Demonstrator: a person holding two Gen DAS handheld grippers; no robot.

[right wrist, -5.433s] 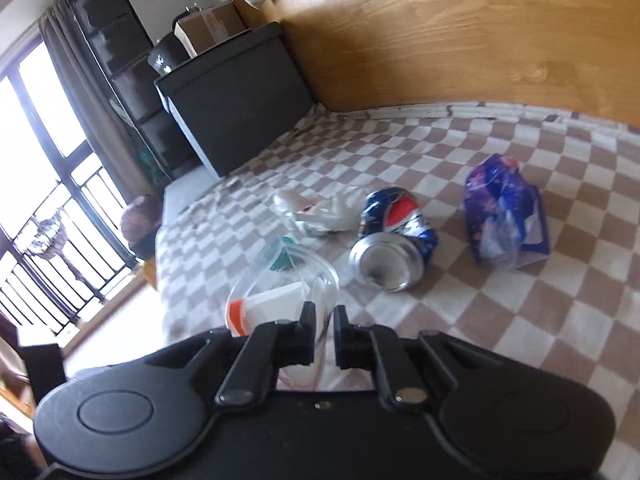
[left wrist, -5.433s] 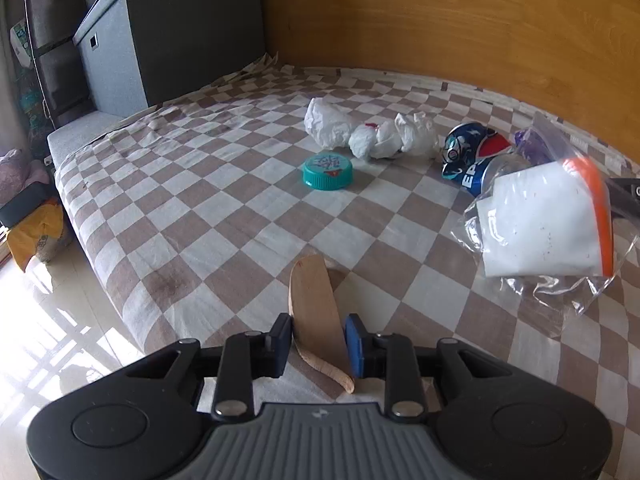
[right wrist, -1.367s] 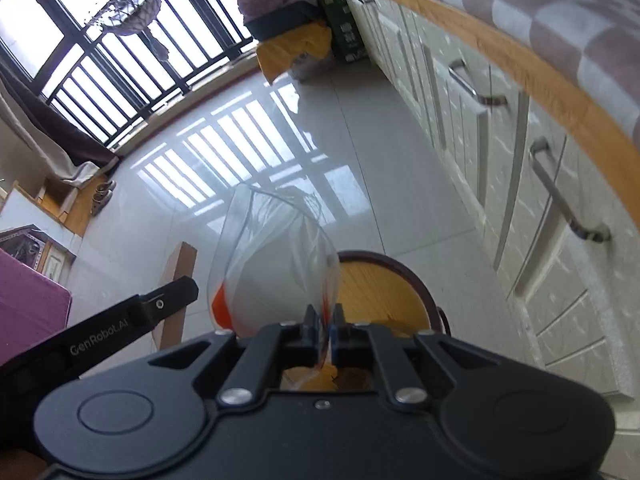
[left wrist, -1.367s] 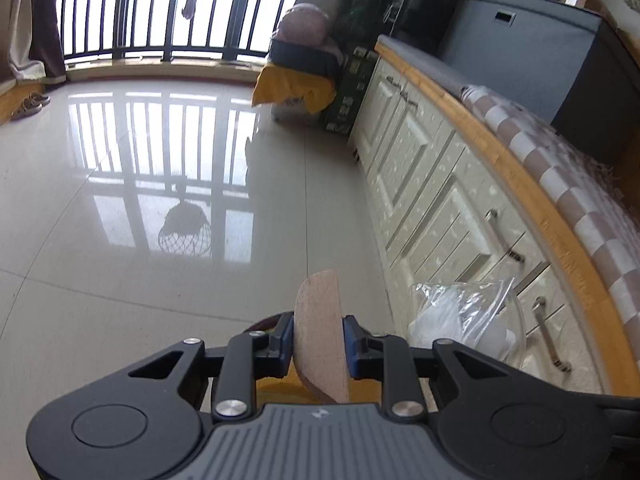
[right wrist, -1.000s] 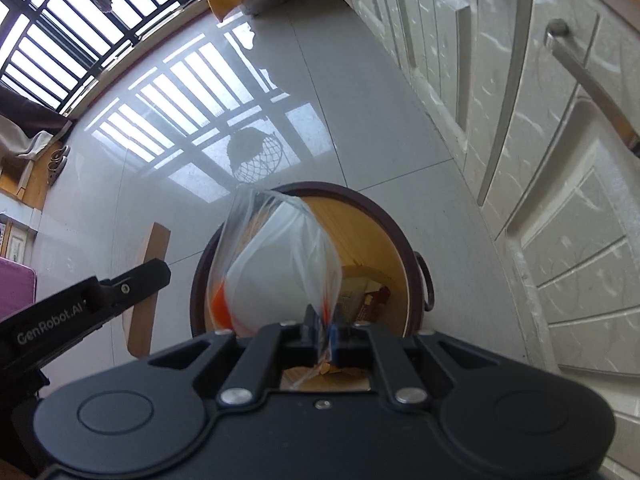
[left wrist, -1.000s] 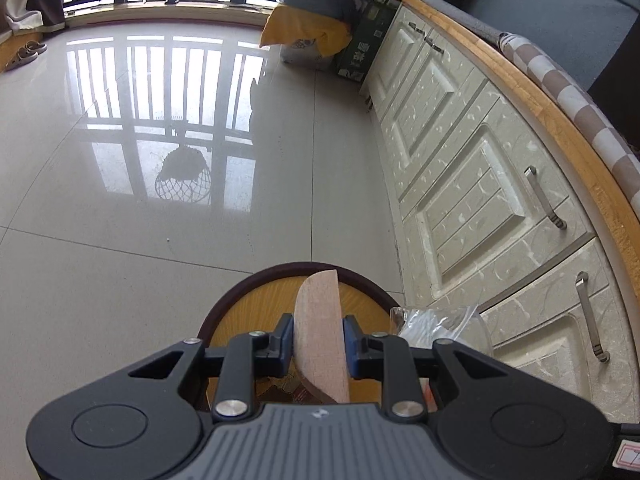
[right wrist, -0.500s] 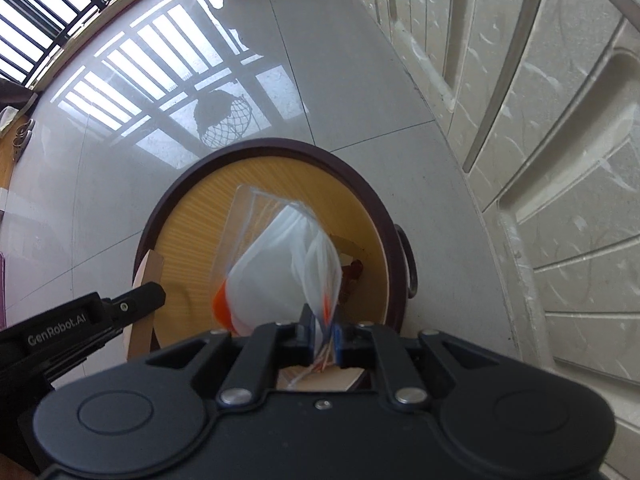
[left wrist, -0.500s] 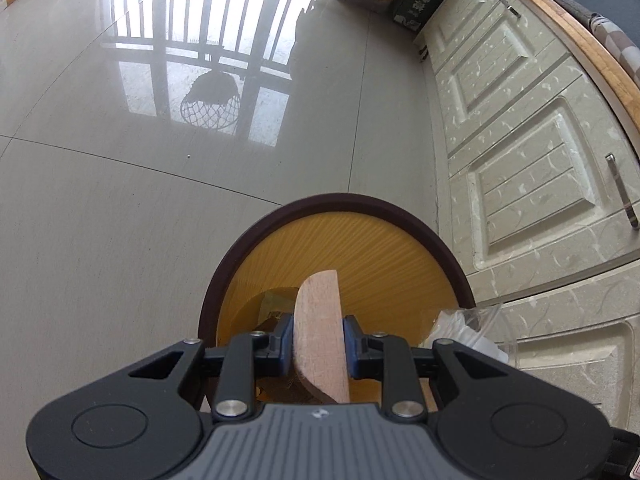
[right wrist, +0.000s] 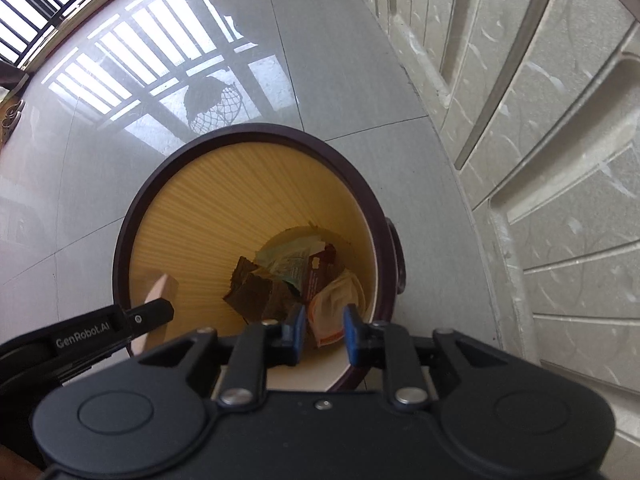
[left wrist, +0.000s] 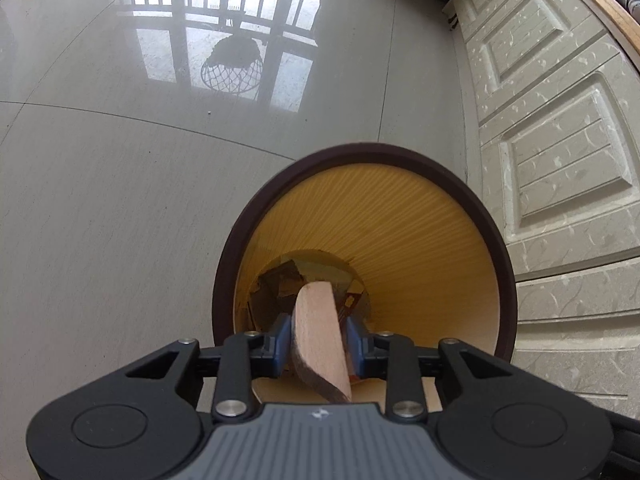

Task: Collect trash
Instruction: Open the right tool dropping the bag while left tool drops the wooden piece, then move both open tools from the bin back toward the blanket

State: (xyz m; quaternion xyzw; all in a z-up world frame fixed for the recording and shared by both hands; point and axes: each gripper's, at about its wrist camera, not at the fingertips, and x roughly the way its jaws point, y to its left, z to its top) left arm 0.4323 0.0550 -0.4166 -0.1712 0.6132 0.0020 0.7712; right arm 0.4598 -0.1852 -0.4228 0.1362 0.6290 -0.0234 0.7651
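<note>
Over the bin (left wrist: 486, 220), the left gripper (left wrist: 319, 338) is opening around the tan strip (left wrist: 318, 328) (light, floppy; best pinched mid-length); the right gripper (right wrist: 324, 330) is opening, the plastic bag (right wrist: 338, 304) dropped inside.

Bin (right wrist: 256, 200) on floor (right wrist: 340, 80), cabinets (right wrist: 540, 160) to its right, wrappers (right wrist: 280, 276) inside

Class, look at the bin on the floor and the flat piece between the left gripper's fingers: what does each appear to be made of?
Bin: probably plastic, with a glossy dark brown rim and a finely ribbed, matt yellow inner wall.
Flat piece: looks like leather or felt-backed card, tan and matt, with a darker, rougher edge; it is hard to tell which.
</note>
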